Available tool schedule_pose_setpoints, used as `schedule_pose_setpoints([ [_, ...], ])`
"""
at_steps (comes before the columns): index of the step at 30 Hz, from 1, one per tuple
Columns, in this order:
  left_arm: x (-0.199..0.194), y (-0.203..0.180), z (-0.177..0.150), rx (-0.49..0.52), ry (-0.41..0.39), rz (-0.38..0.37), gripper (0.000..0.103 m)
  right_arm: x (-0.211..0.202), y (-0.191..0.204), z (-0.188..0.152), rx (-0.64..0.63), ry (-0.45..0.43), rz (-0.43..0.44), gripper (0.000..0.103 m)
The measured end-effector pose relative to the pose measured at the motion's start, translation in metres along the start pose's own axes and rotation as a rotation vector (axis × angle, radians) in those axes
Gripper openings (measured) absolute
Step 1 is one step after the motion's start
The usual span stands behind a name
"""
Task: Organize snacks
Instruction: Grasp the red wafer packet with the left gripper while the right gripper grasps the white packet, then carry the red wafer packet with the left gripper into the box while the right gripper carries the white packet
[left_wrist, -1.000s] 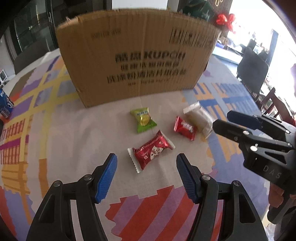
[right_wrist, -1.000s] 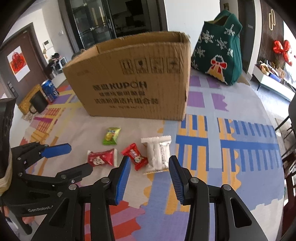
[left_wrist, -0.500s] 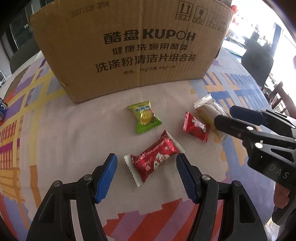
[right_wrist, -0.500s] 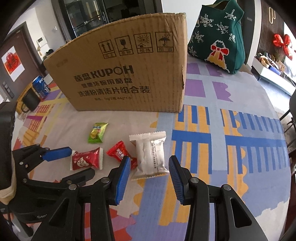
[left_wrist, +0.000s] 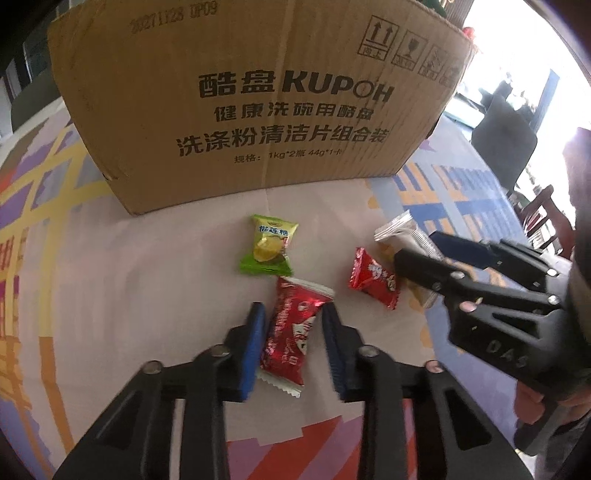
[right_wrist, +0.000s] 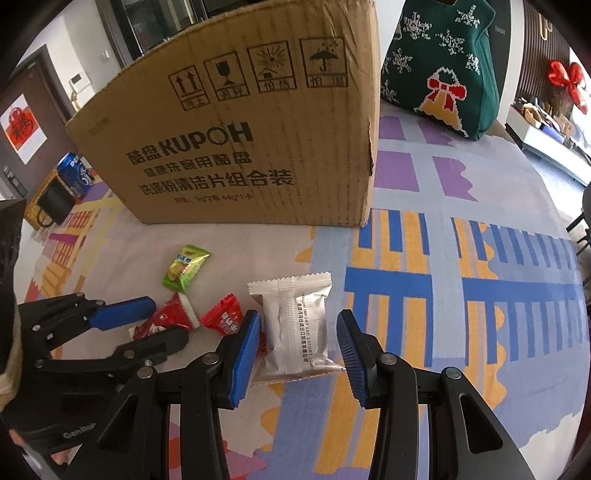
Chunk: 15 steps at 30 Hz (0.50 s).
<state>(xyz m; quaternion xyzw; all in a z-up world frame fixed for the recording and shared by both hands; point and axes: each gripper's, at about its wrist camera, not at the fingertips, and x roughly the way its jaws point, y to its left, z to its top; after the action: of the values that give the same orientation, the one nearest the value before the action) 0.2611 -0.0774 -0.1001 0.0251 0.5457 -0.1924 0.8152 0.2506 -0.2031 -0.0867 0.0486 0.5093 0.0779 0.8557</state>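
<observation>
1. Four snacks on counter (right_wrist: 480, 206), in front of cardboard box (right_wrist: 258, 147).
2. Left gripper (left_wrist: 291, 332) jaws narrowed around long red packet (left_wrist: 290, 328); contact unclear.
3. Right gripper (right_wrist: 297, 343) jaws apart, straddling white packet (right_wrist: 295, 325).

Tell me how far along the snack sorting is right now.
Nothing looks packed: all four snacks still lie on the tablecloth before the cardboard box. The left gripper has its jaws closing around the long red snack; the right gripper straddles the white packet, open. The green candy and small red candy wait.
</observation>
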Motion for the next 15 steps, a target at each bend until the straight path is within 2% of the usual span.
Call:
schedule_pose_setpoints([
  [4,-0.004,0.003,-0.001,-0.025,-0.014,-0.014,0.023,0.004,0.000,-0.002,-0.008,0.012,-0.010,0.042],
  [5,-0.005,0.003,-0.002,-0.029,-0.016,-0.017,0.022,0.004,0.000,-0.002,-0.012,0.011,-0.013,0.035],
  [15,-0.029,0.001,-0.007,-0.048,-0.068,-0.038,0.022,-0.016,0.006,-0.007,-0.016,-0.040,-0.027,0.034],
])
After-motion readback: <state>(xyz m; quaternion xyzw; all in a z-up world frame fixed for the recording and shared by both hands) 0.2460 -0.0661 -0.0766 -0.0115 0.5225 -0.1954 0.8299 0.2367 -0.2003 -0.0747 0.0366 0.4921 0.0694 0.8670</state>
